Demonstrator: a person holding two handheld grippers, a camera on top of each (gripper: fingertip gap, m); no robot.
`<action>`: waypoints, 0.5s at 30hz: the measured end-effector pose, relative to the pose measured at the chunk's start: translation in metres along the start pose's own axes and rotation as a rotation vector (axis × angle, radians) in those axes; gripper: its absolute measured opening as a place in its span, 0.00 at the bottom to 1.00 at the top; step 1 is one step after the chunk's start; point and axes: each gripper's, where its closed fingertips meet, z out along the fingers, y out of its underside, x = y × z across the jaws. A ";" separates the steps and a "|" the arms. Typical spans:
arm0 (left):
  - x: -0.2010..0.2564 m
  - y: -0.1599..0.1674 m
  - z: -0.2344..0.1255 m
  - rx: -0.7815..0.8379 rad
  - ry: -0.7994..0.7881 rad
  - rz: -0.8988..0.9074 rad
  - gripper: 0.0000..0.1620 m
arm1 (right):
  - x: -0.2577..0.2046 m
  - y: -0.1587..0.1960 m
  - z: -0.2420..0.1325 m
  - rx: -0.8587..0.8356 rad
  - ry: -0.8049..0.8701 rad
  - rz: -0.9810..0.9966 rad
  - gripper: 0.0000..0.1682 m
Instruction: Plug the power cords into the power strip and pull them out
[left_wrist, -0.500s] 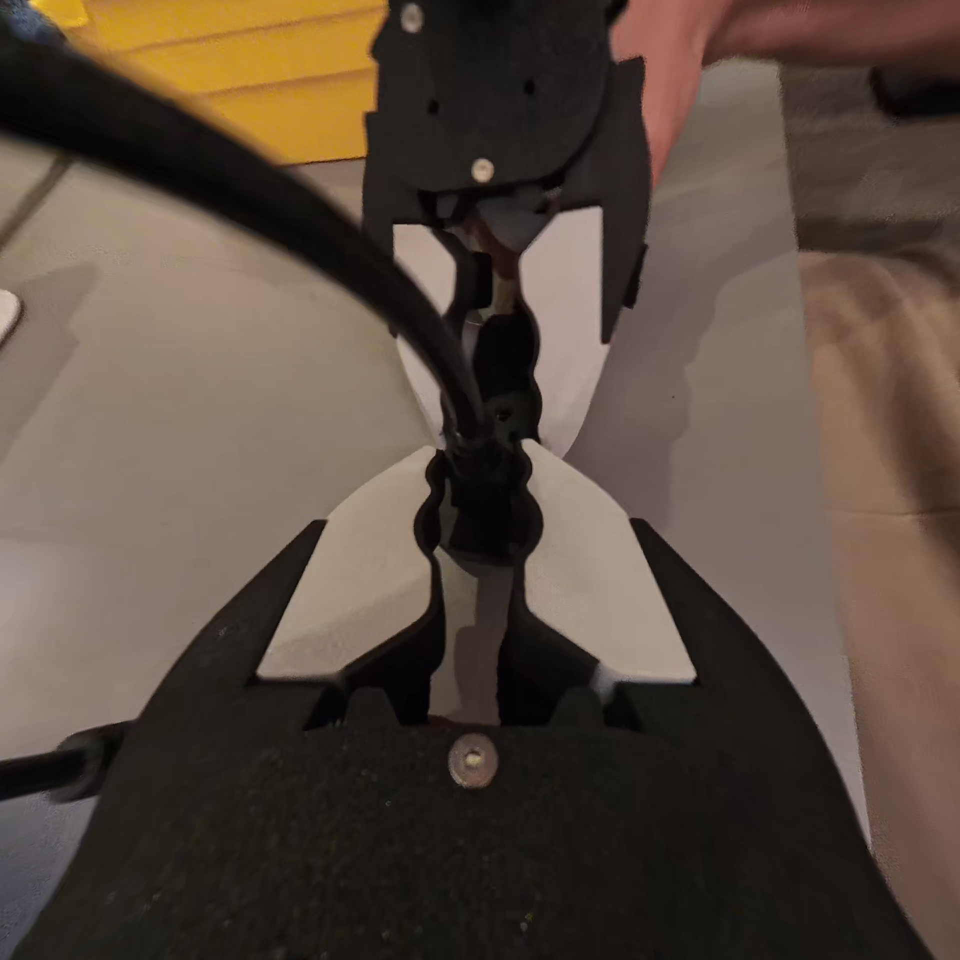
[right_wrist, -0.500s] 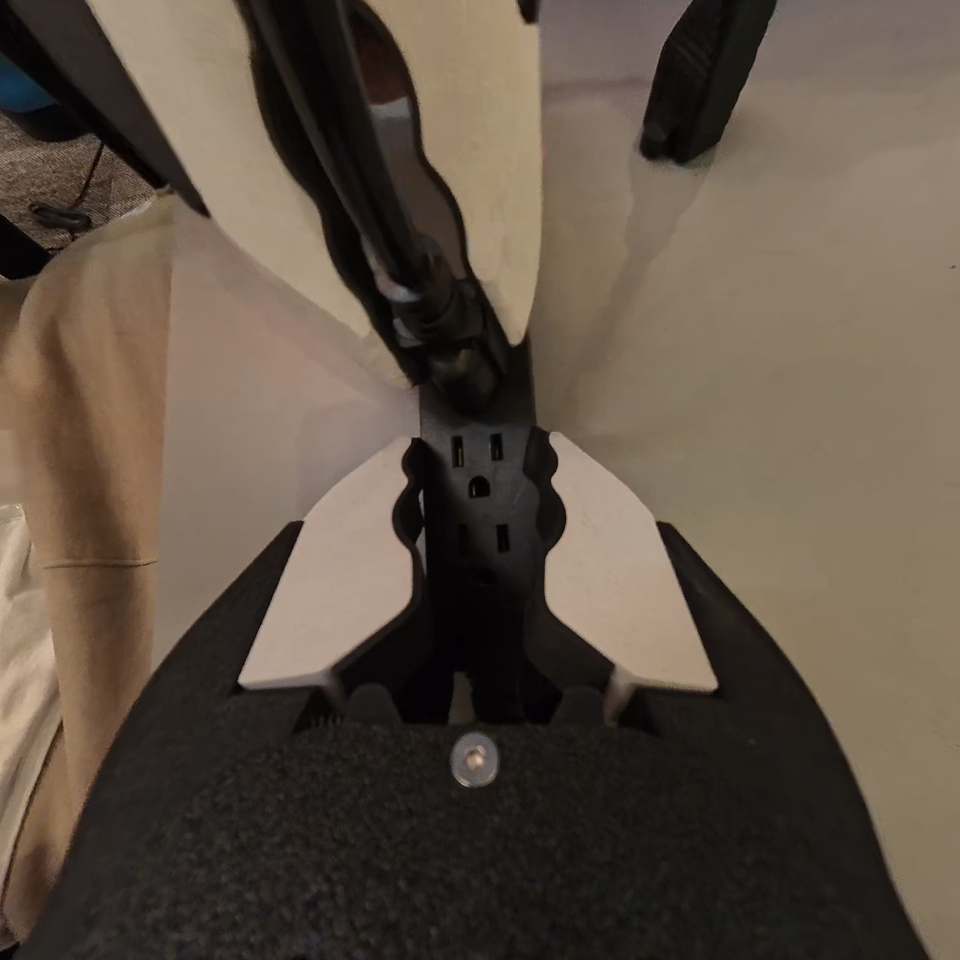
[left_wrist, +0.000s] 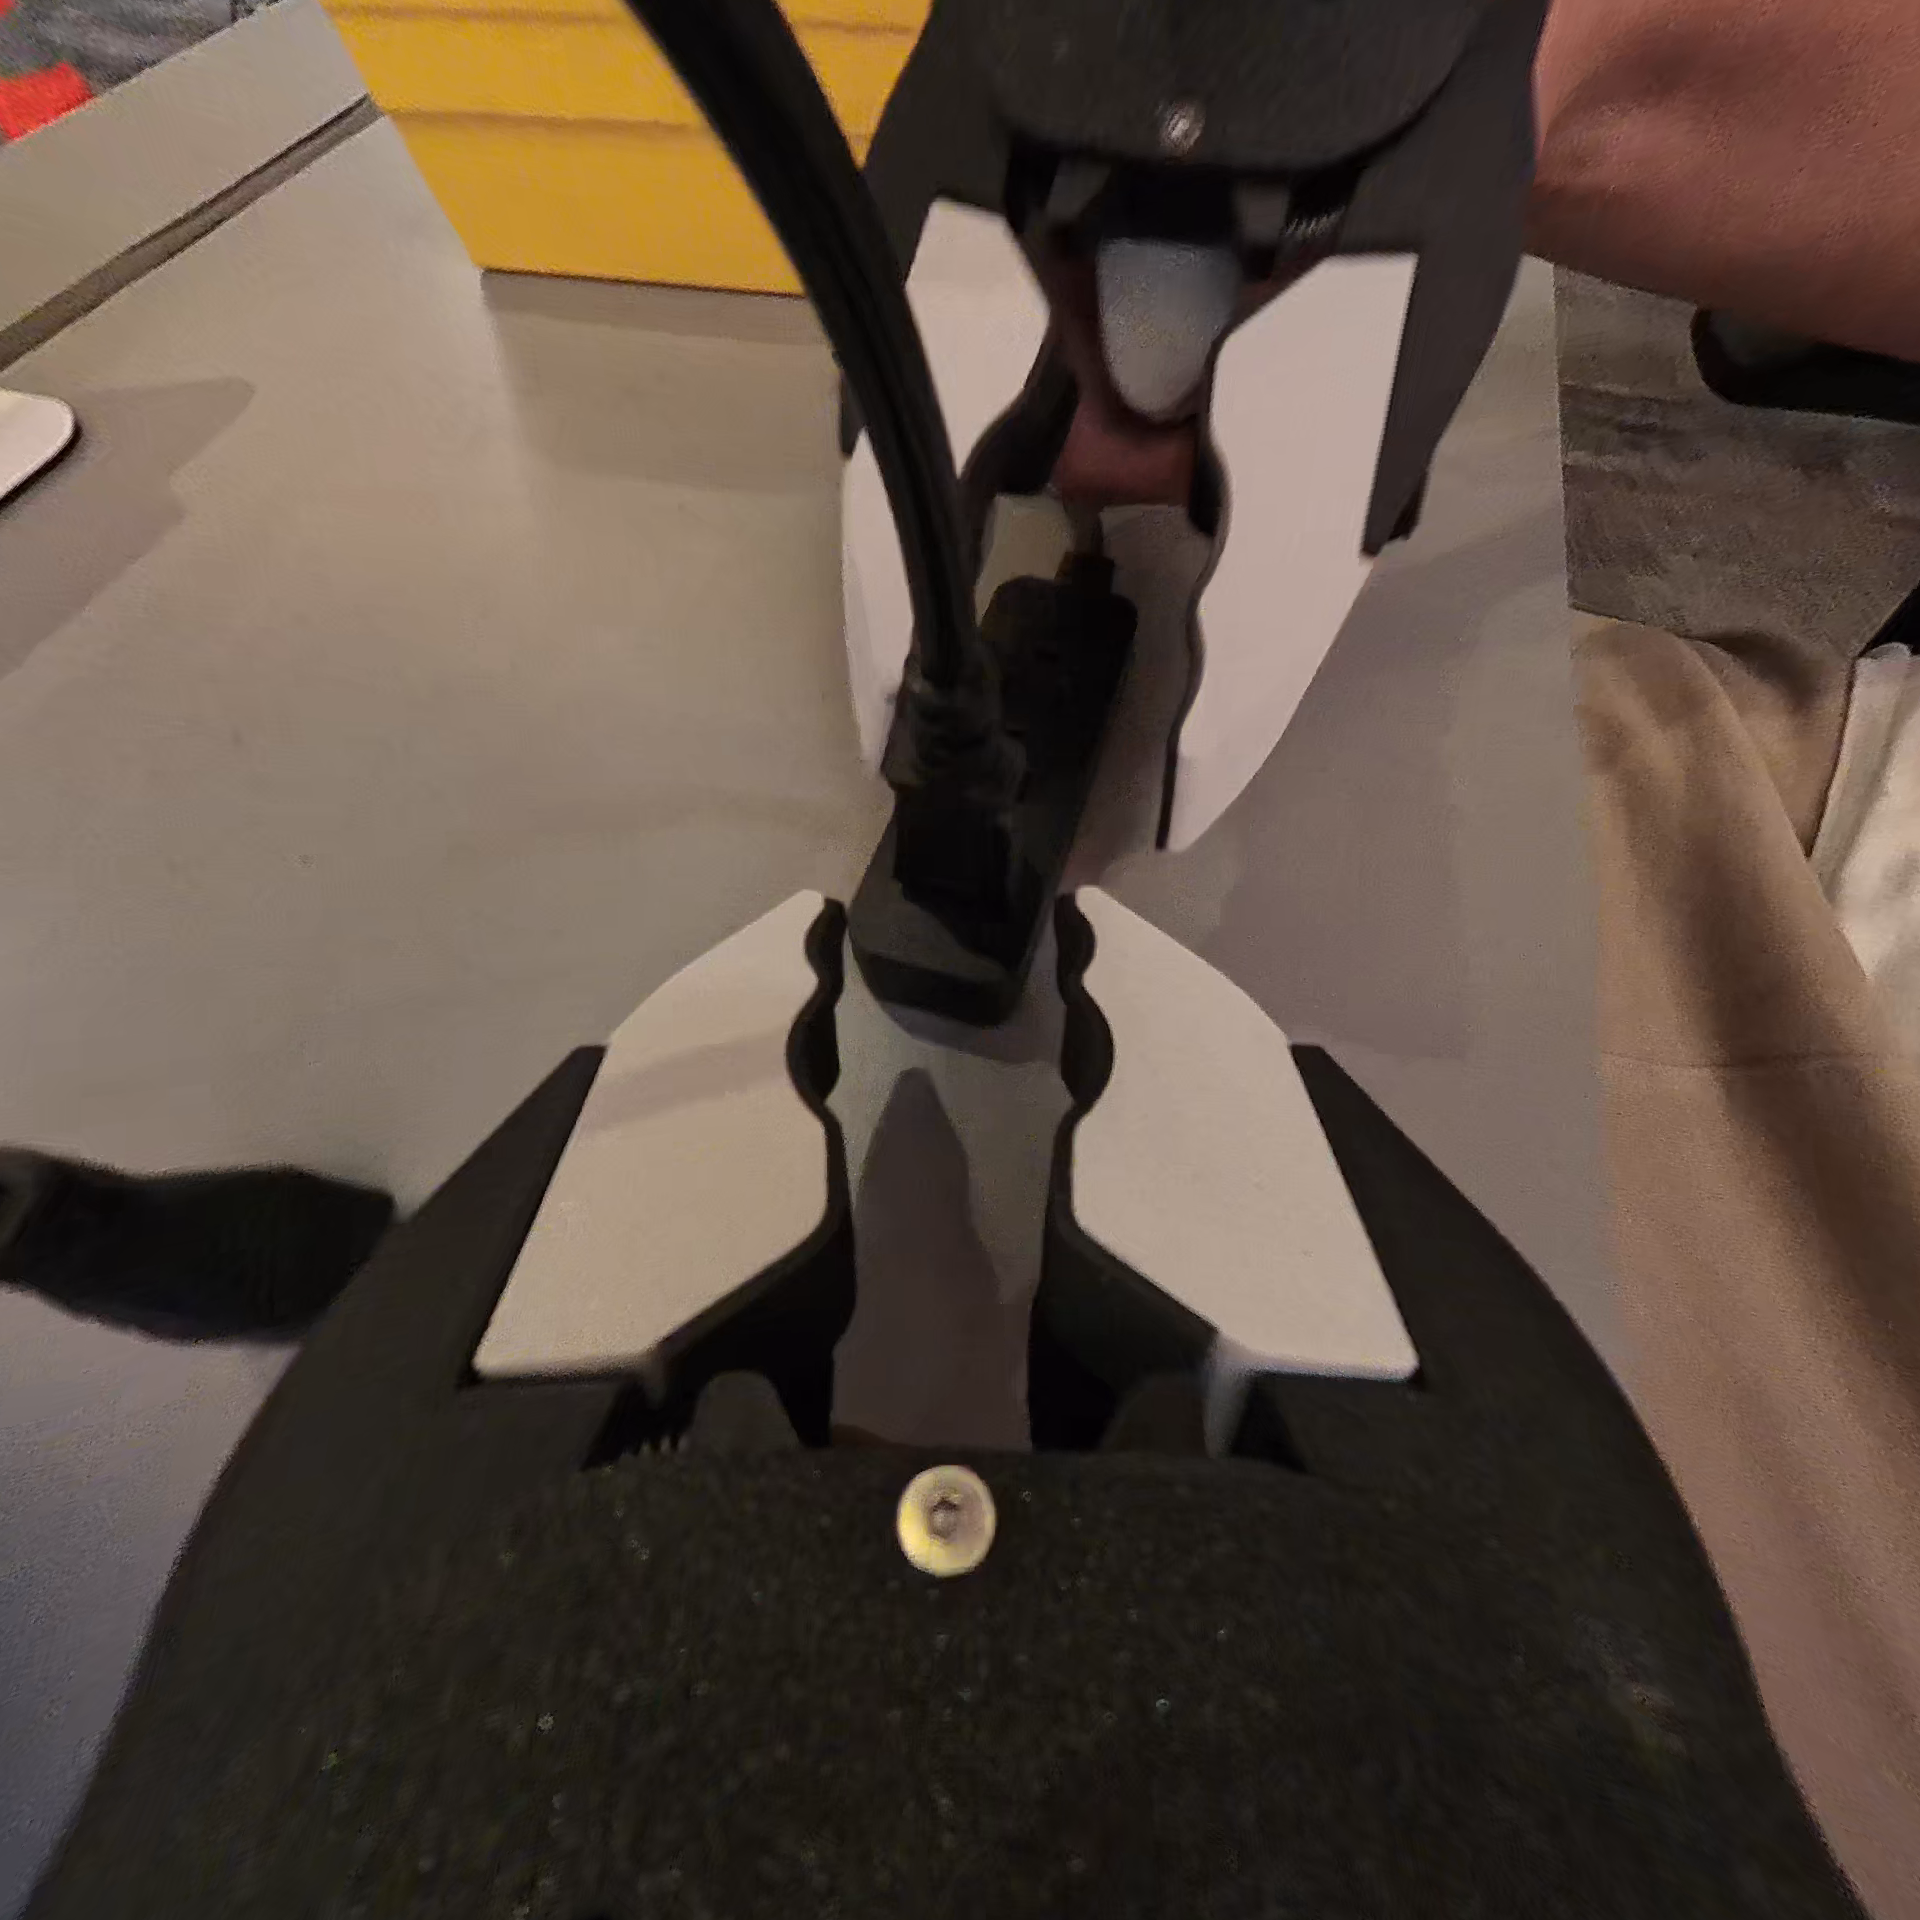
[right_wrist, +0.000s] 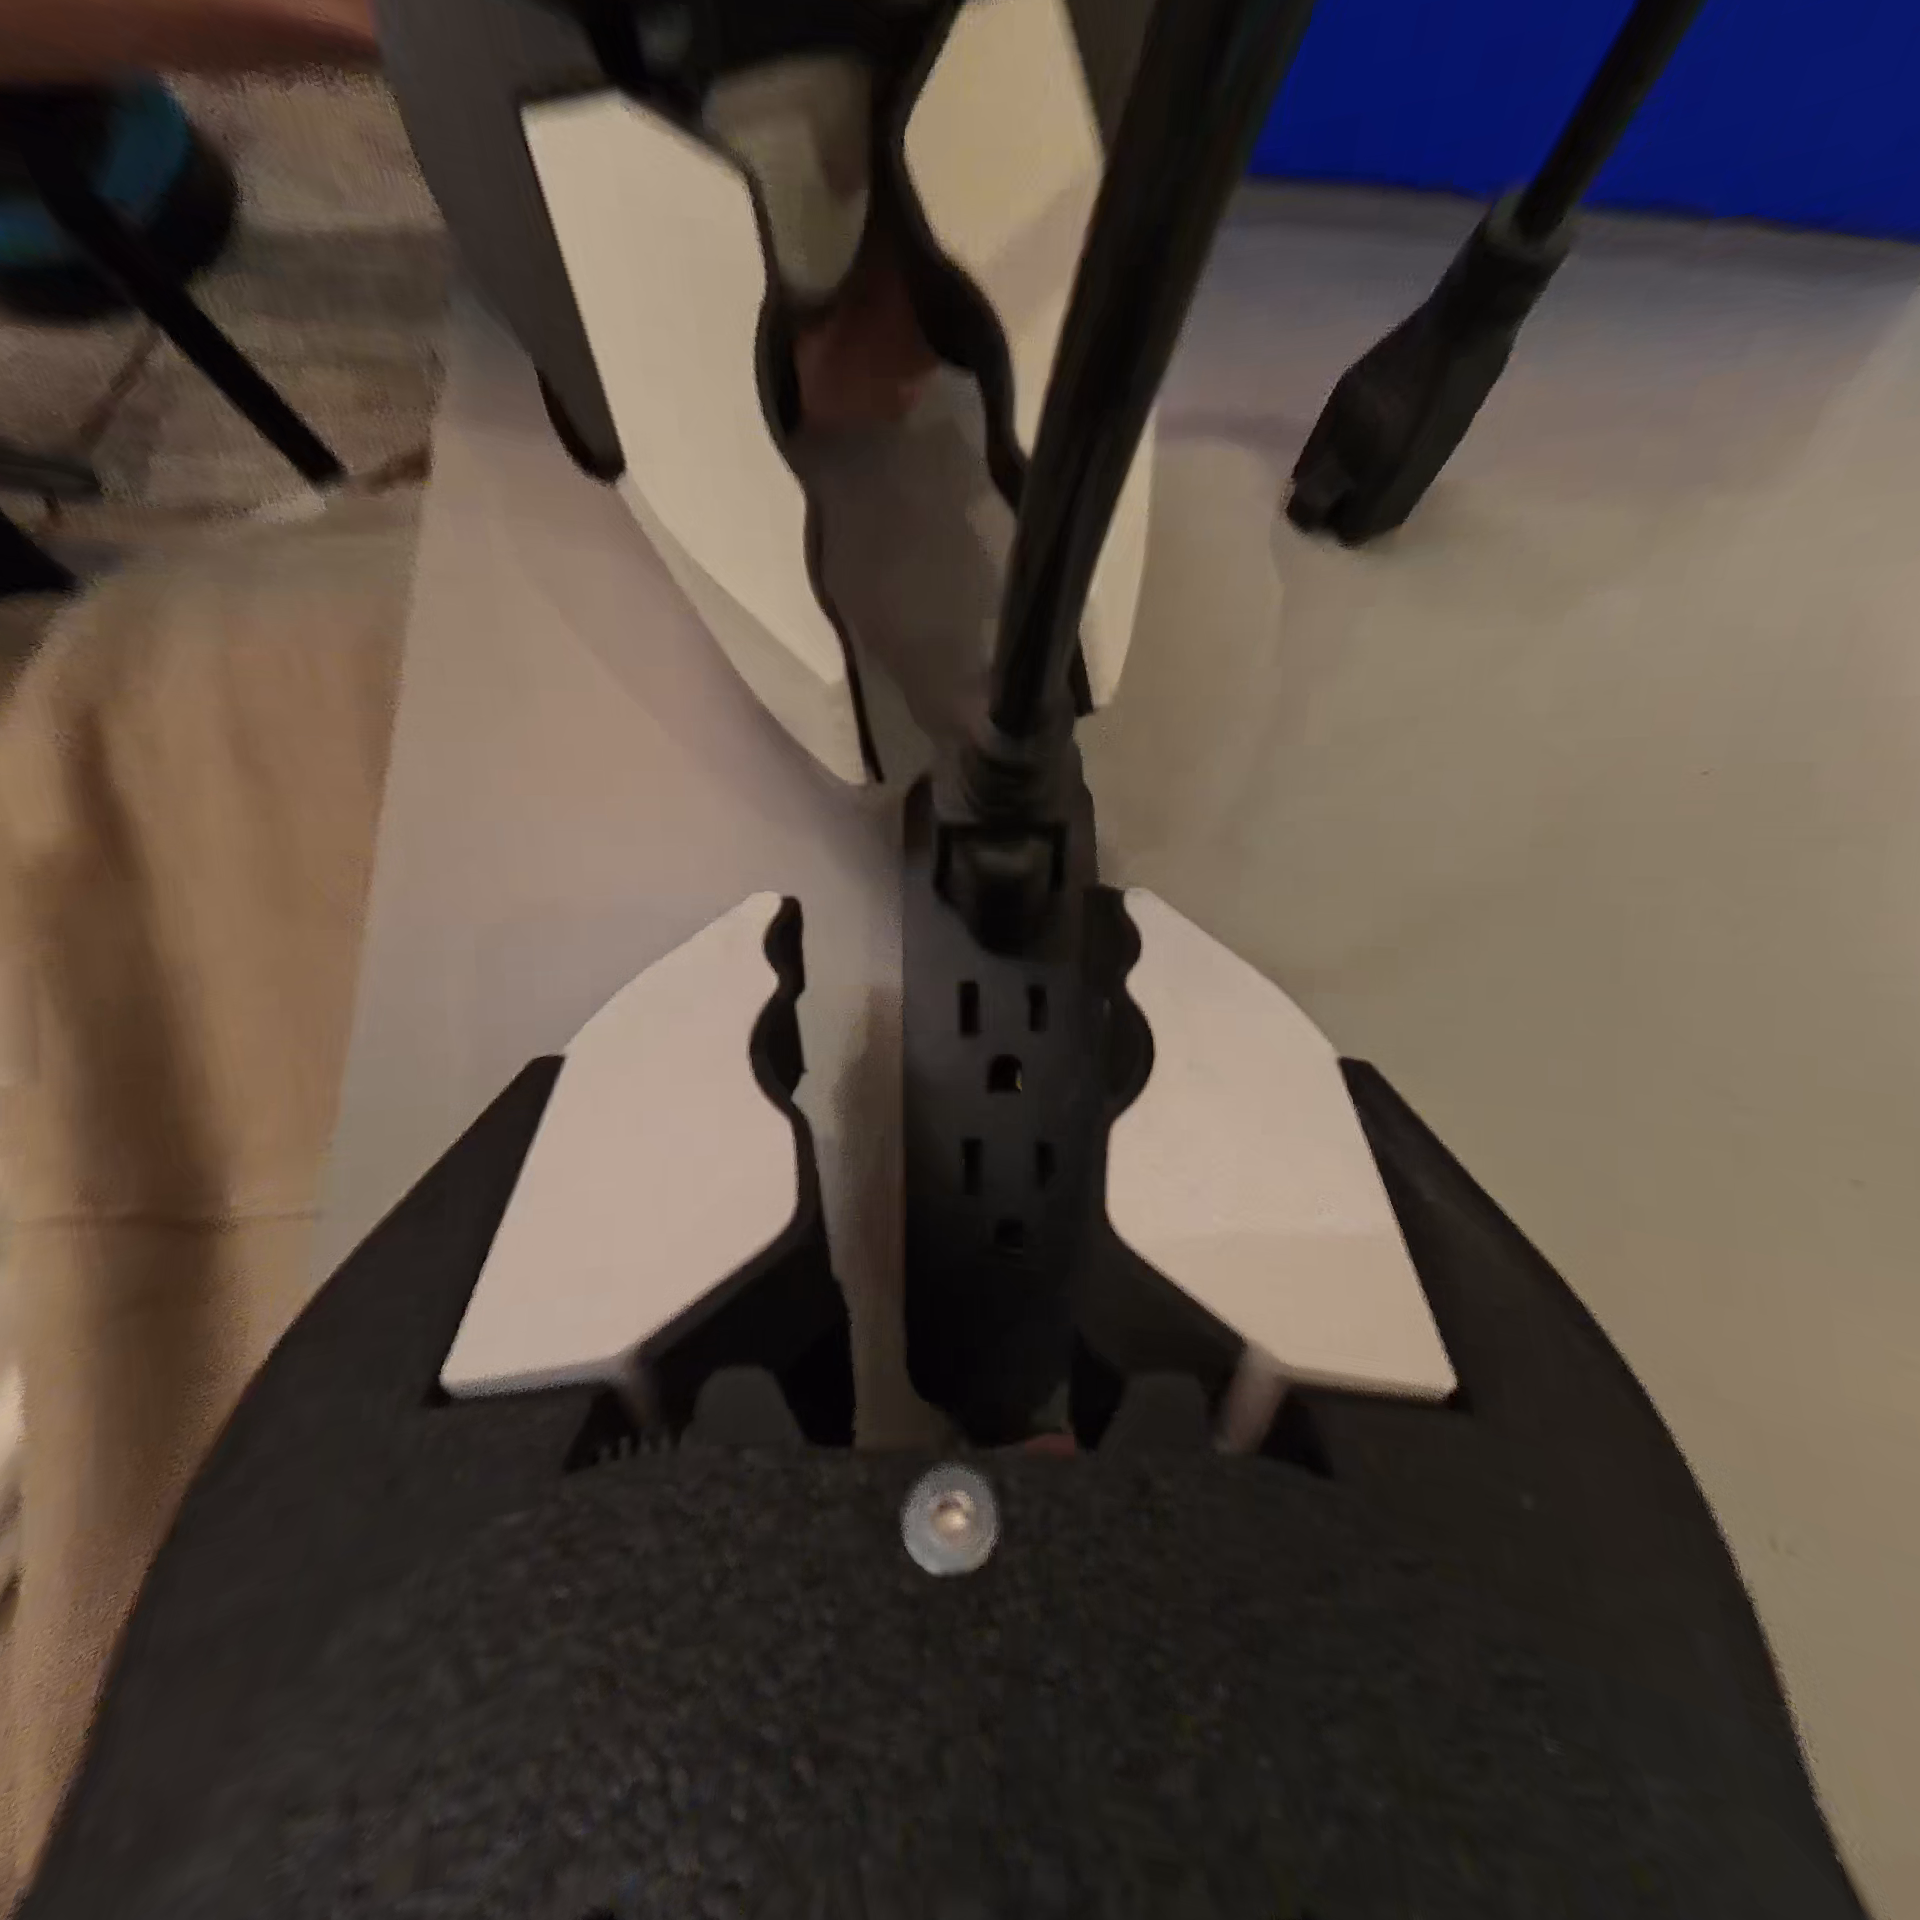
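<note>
Your right gripper (right_wrist: 940, 914) hides the near end of the one power strip (right_wrist: 992, 1101) between parted fingers; left gripper (left_wrist: 940, 914) gapes, empty — one plug (right_wrist: 1003, 852) seated, another (right_wrist: 1392, 416) loose on the table (right_wrist: 1558, 831).

1. Strip (right_wrist: 992, 1122): black
2. Cord (left_wrist: 883, 343) and its plug (left_wrist: 951, 769): black
3. Left tool (left_wrist: 940, 925): black body, white fingers (left_wrist: 675, 1174) with black wavy inner edges
4. Right tool (right_wrist: 951, 914): the same black and white
5. Bench (left_wrist: 416, 675): plain light grey
6. Box (left_wrist: 603, 135): yellow
7. Panel (right_wrist: 1704, 104): blue
8. Trousers (left_wrist: 1745, 1143): beige
</note>
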 end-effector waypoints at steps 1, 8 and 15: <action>0.001 0.003 -0.004 -0.003 -0.016 -0.020 0.26 | -0.003 -0.004 -0.003 0.030 0.003 0.032 0.32; 0.010 -0.009 -0.030 0.074 -0.133 -0.116 0.31 | -0.037 0.006 -0.043 0.273 0.203 0.191 0.29; 0.025 0.002 -0.042 0.053 -0.213 -0.195 0.31 | -0.052 0.023 -0.080 0.398 0.305 0.294 0.22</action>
